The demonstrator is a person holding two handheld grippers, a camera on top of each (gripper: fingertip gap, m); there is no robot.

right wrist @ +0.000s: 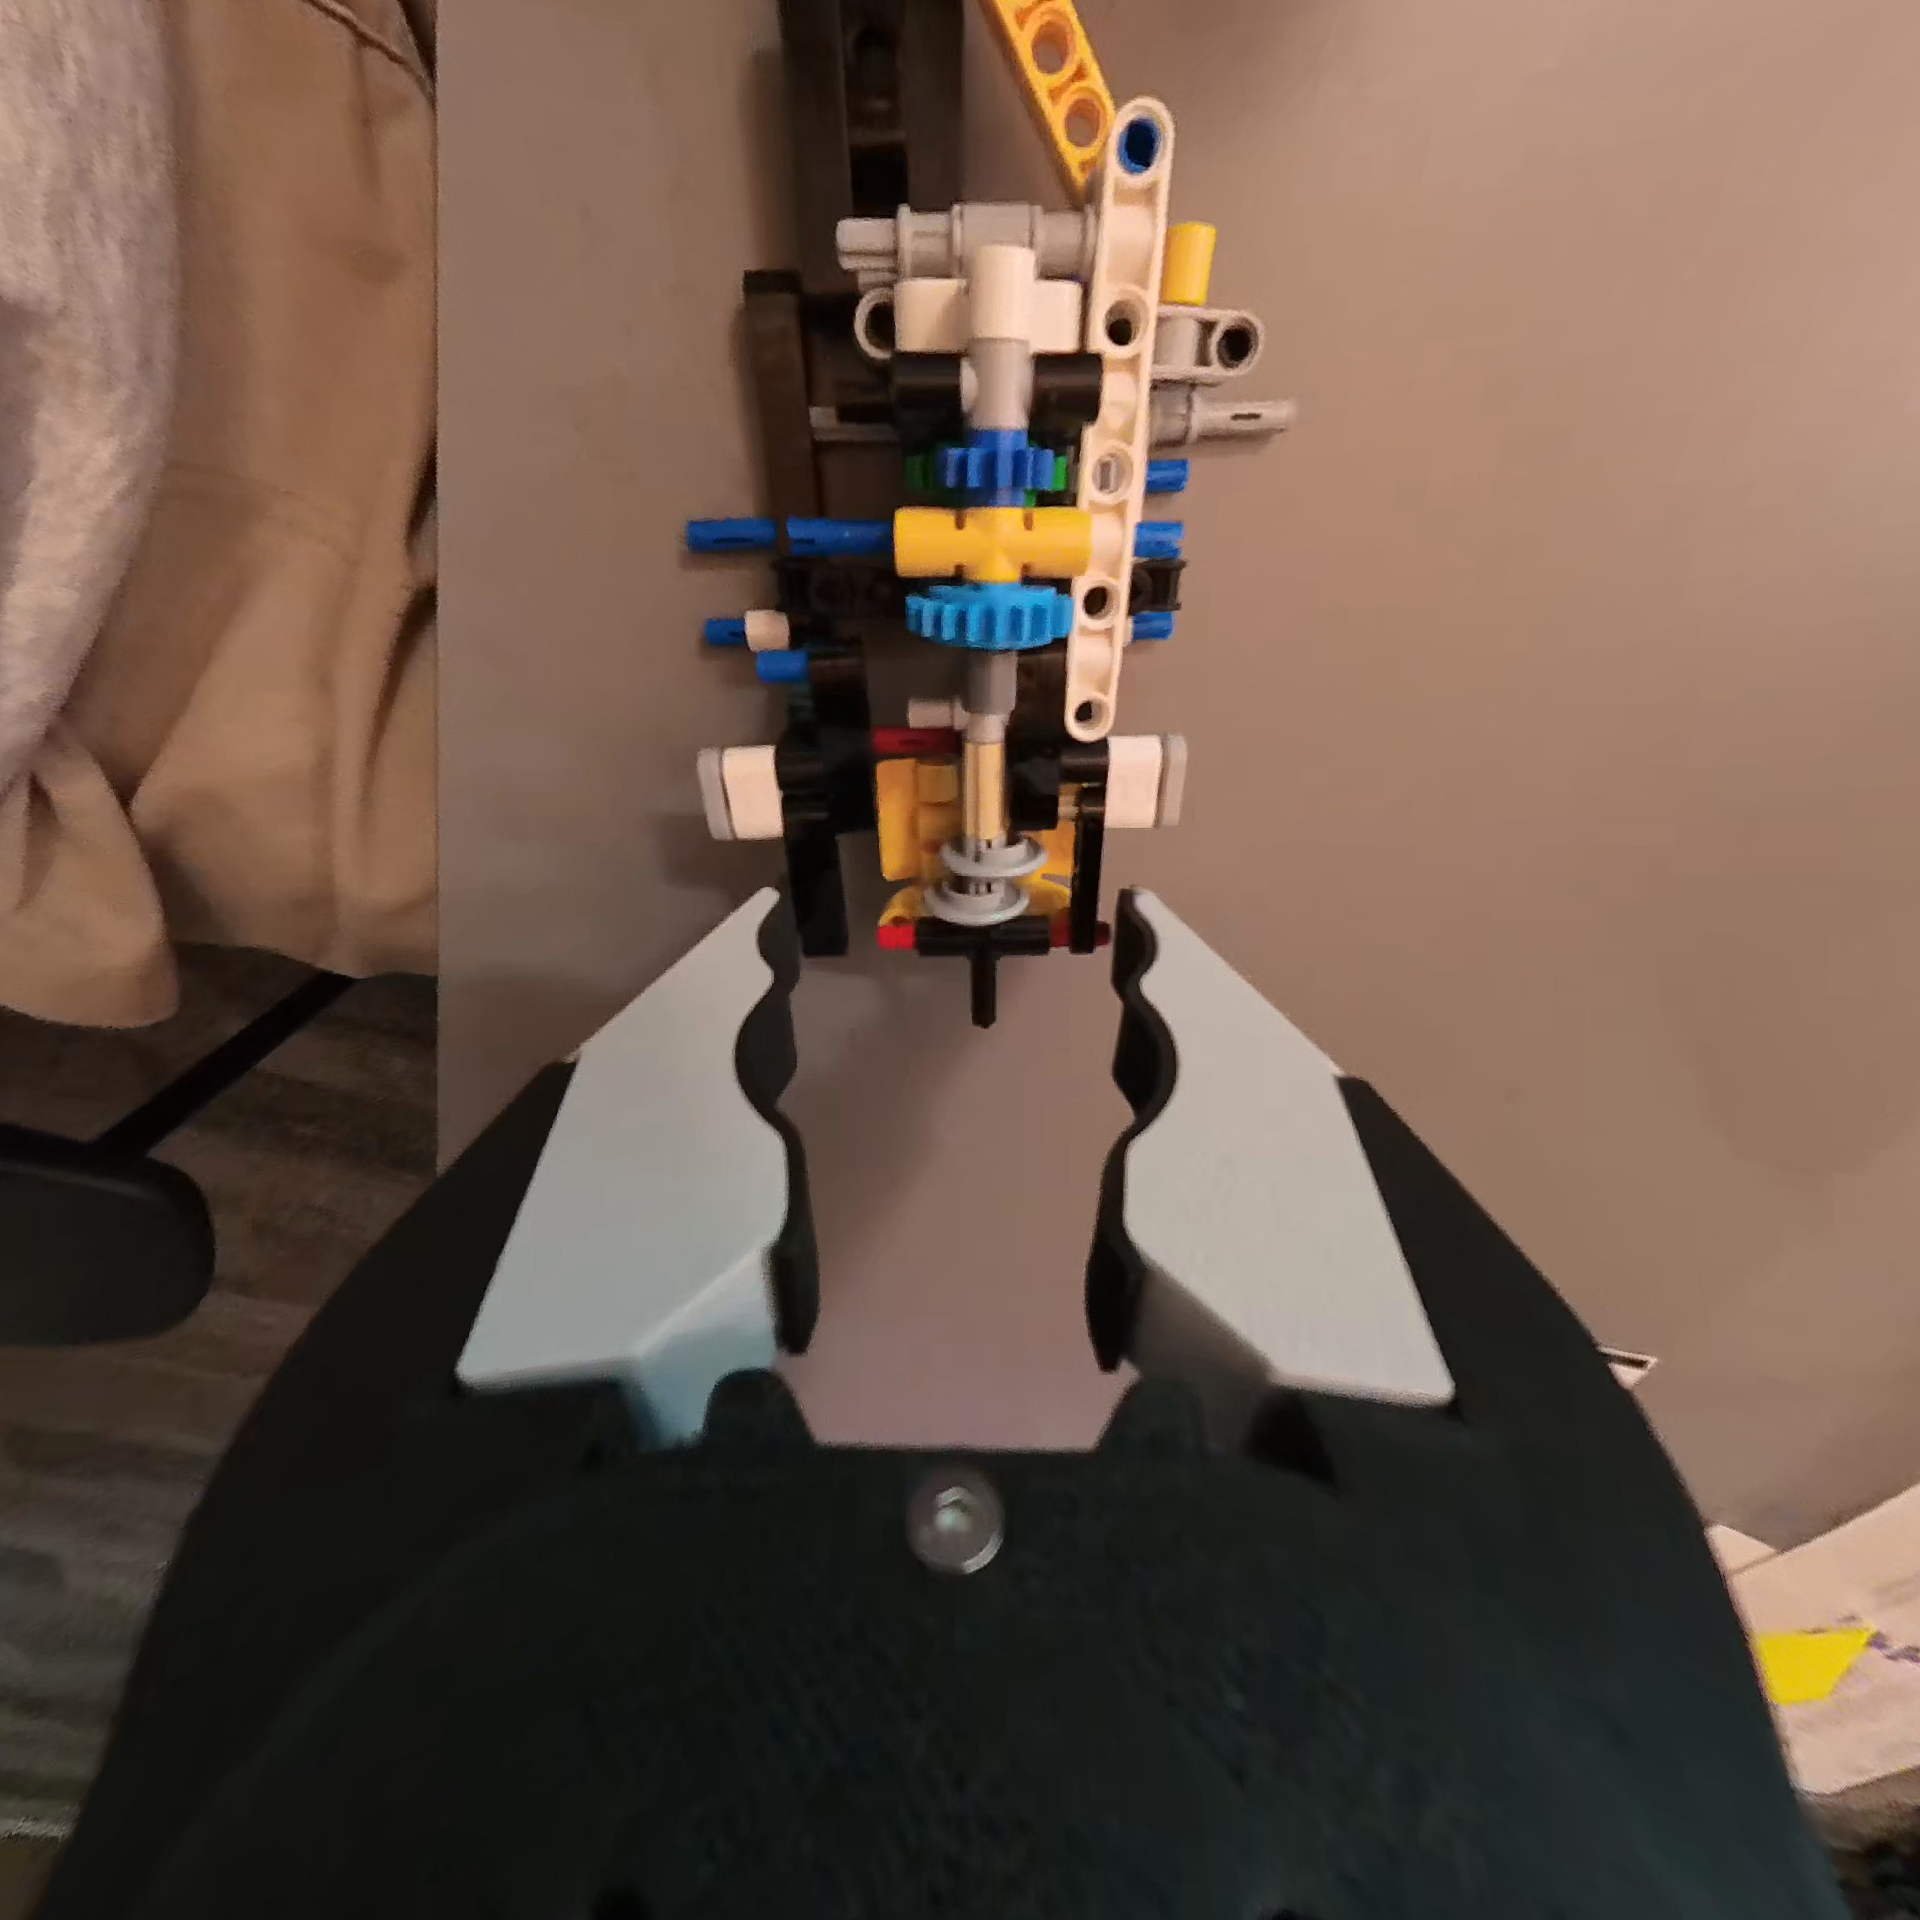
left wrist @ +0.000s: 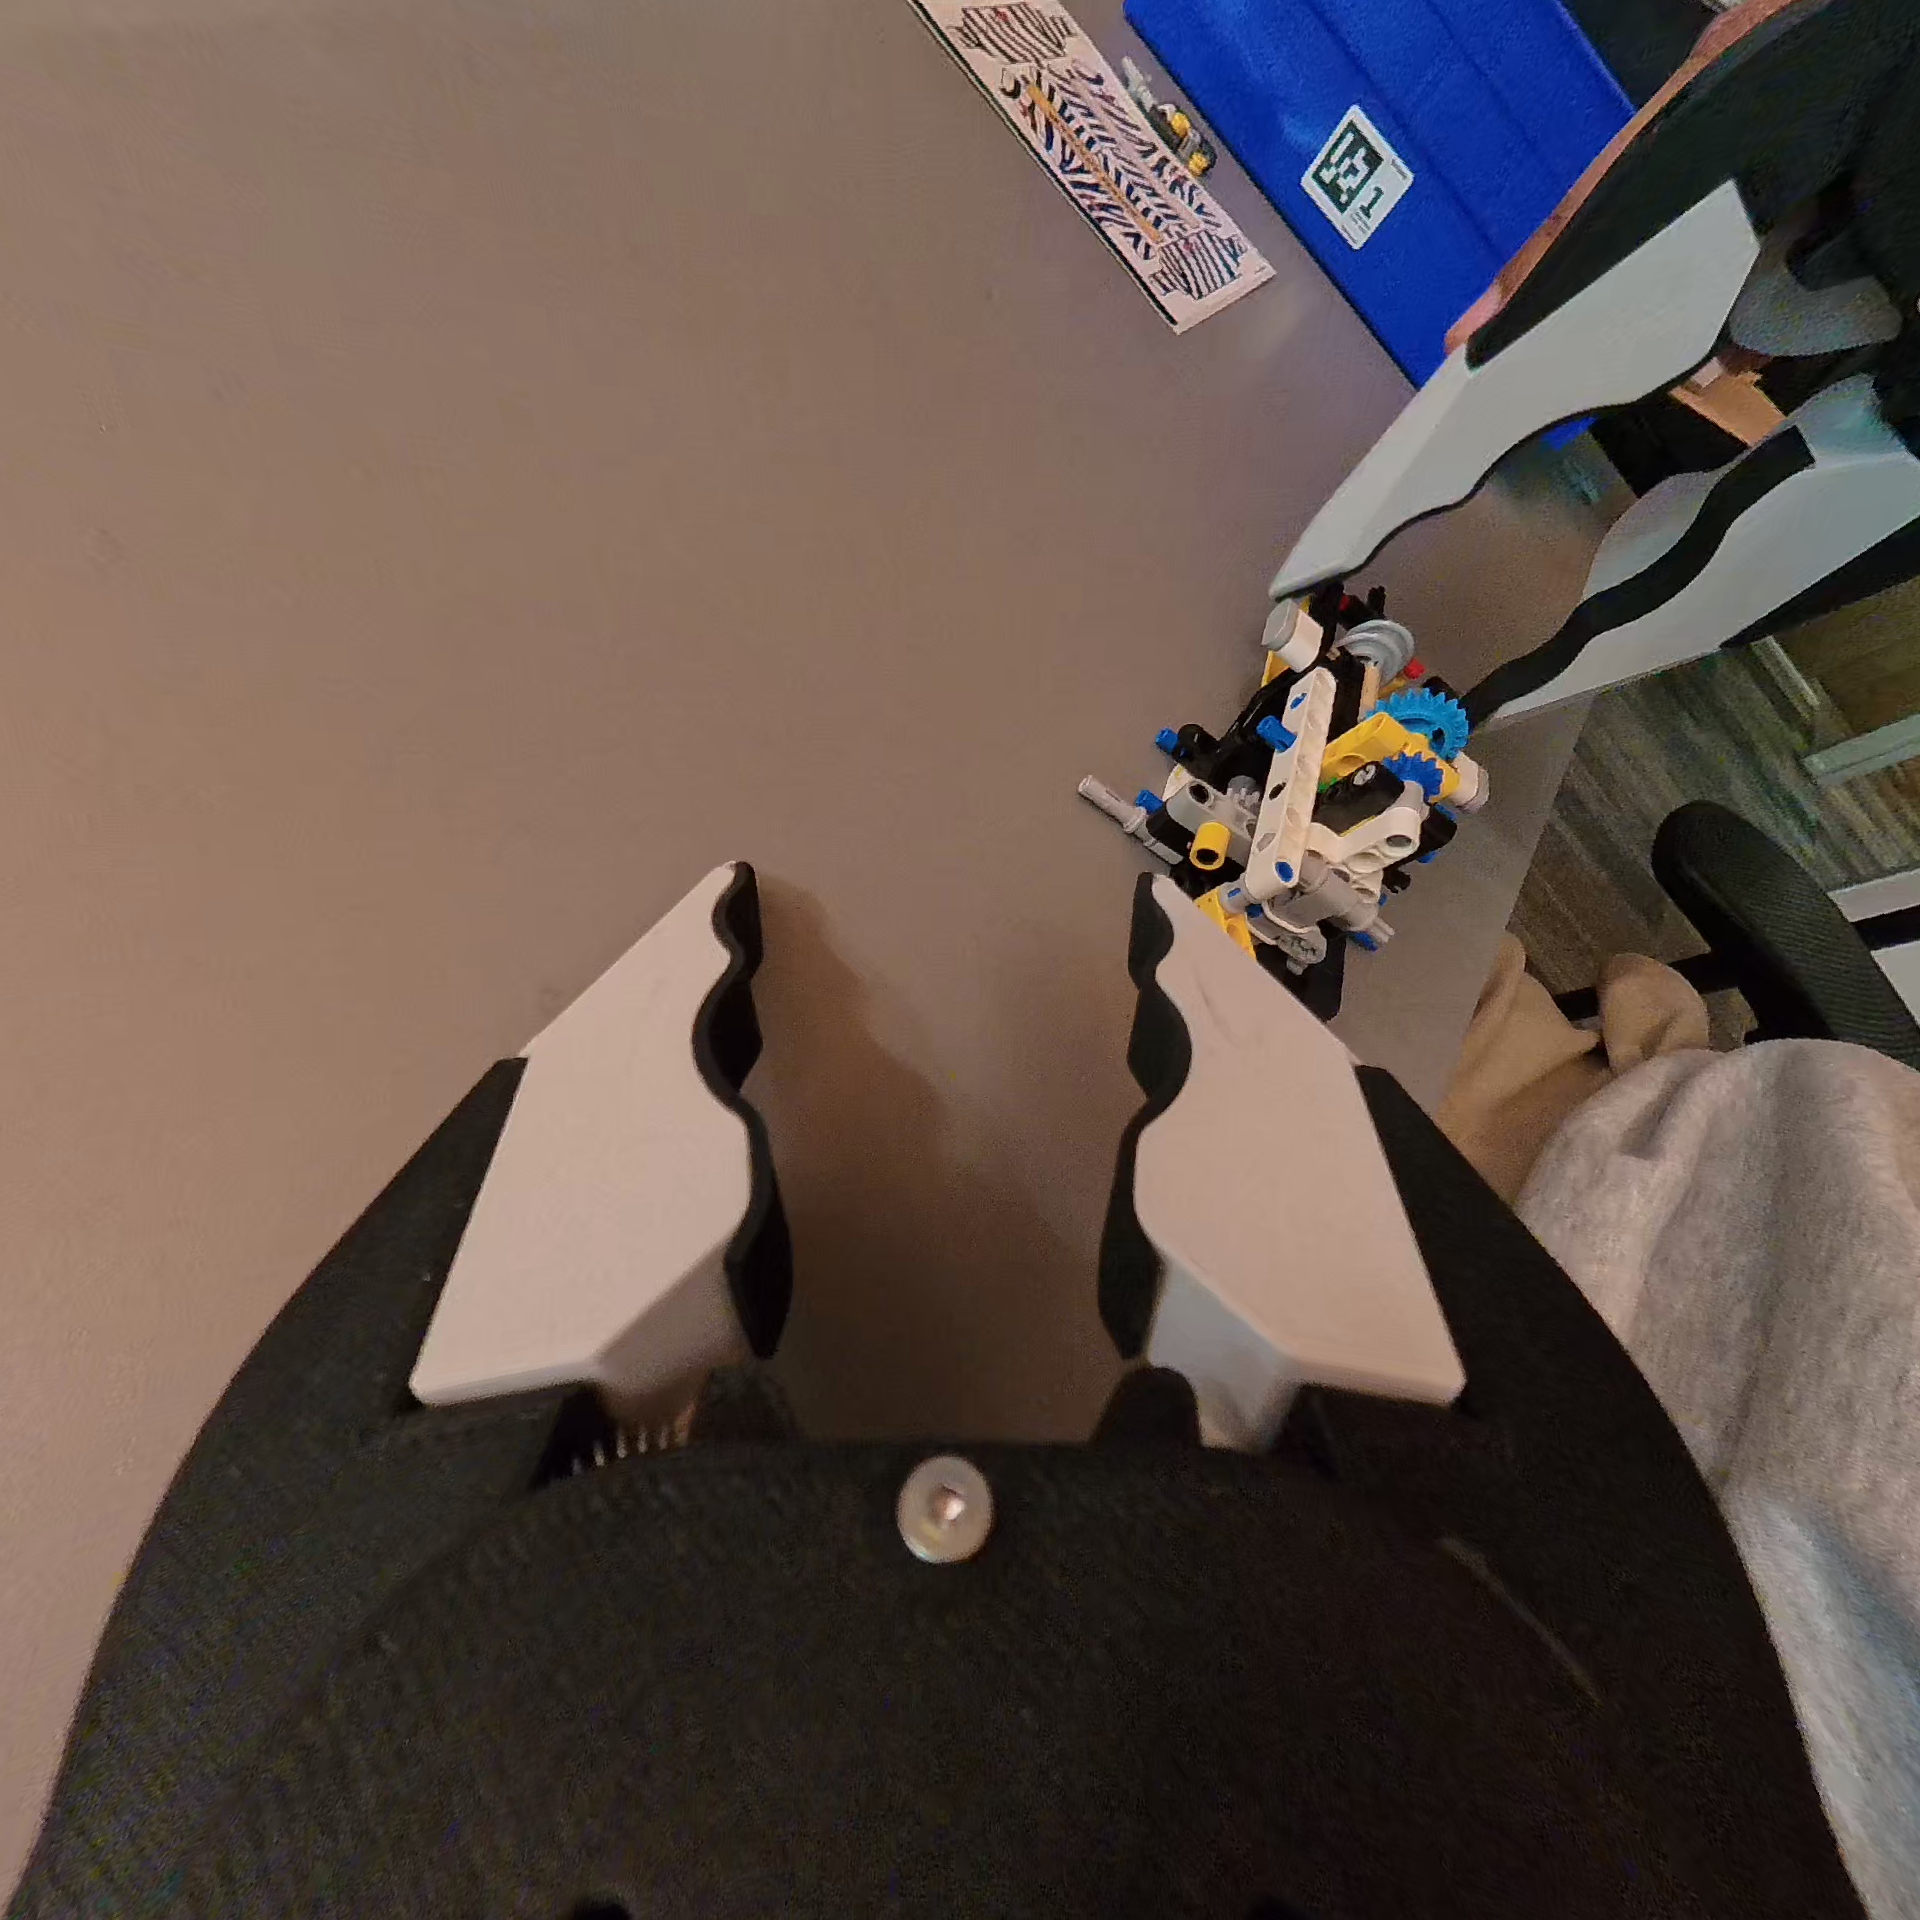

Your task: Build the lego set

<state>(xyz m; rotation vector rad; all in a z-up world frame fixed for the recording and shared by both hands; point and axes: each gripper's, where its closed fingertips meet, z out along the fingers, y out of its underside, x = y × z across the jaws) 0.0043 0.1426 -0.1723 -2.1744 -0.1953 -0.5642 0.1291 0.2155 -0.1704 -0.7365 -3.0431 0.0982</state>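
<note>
Right gripper (right wrist: 951, 914): jaws apart, empty, tips flanking the near end of the partly built lego assembly (right wrist: 987, 582), which lies on the grey tabletop (right wrist: 1455, 727) close to its edge. A black axle (right wrist: 982, 982) projects from the assembly into the gap between the jaws; whether the tips touch the model cannot be told.

Left gripper (left wrist: 940, 894): jaws apart, empty, over bare tabletop, with the assembly at about 2 o'clock from its tips.

Risks (judgement): closing on the thin axle or the grey pulley (right wrist: 975, 883) could shift or tilt the model toward the nearby edge, or loosen the blue pins (right wrist: 727, 535) and gears, since the left jaws do not brace it.

Obscured: the assembly's far end, with the yellow beam (right wrist: 1060, 83), is cut off at 12 o'clock; its underside is hidden. Papers (right wrist: 1808, 1662) at 4 o'clock are cropped and blurred. A sticker sheet (left wrist: 1101, 156) and blue bin (left wrist: 1403, 156) lie well apart.
</note>
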